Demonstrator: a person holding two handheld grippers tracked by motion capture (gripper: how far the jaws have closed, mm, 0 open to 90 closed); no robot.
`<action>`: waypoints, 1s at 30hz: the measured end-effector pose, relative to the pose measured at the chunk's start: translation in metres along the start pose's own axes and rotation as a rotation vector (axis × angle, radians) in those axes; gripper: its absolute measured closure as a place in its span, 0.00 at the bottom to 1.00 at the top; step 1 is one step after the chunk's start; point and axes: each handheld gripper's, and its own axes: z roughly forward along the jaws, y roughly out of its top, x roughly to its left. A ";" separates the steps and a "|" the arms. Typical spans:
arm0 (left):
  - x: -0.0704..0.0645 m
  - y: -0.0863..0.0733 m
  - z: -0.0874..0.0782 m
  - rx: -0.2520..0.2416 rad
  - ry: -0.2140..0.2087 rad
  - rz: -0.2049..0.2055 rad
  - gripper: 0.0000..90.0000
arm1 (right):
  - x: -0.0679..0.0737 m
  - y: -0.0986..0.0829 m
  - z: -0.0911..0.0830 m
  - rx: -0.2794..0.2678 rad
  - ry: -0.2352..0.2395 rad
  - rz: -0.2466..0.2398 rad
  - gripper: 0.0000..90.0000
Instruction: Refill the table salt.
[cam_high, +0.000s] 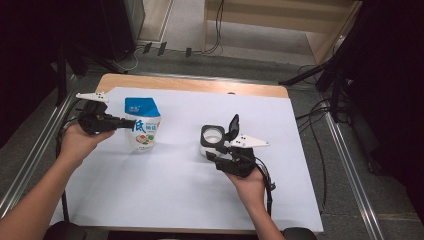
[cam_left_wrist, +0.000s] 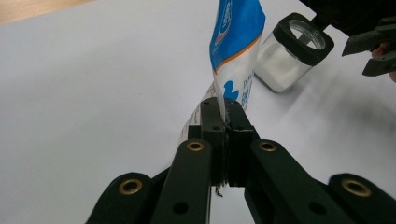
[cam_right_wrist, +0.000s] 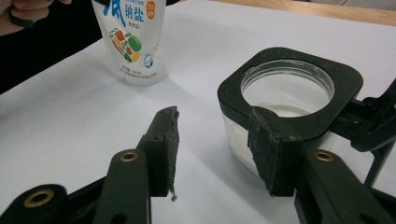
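A salt bag (cam_high: 143, 125), blue on top and white with printed vegetables below, stands upright on the white sheet at the left. My left gripper (cam_high: 129, 123) comes in from the left and is shut on the bag's side edge (cam_left_wrist: 236, 42); the jaws (cam_left_wrist: 225, 116) pinch the thin seam. A clear glass jar (cam_high: 212, 136) with a black square rim stands mid-table, its flip lid (cam_high: 233, 125) raised. My right gripper (cam_high: 210, 156) sits just in front of the jar, open. In the right gripper view one pad (cam_right_wrist: 266, 140) is against the jar's (cam_right_wrist: 289, 93) near corner.
A white sheet (cam_high: 165, 190) covers the wooden table (cam_high: 190, 84). Metal rails run along both sides of the table. Cables and dark stands lie on the floor behind. The salt bag (cam_right_wrist: 133, 46) stands apart from the jar (cam_left_wrist: 292, 51).
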 end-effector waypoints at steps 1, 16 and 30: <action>0.001 -0.002 -0.001 -0.005 -0.008 -0.005 1.00 | 0.000 0.000 0.000 -0.002 0.001 0.002 0.61; 0.004 -0.022 -0.013 -0.014 -0.006 -0.023 1.00 | -0.004 0.003 0.001 -0.010 0.006 0.003 0.61; 0.002 -0.025 -0.014 -0.024 -0.007 -0.017 0.96 | -0.006 0.005 0.002 -0.008 -0.001 0.005 0.61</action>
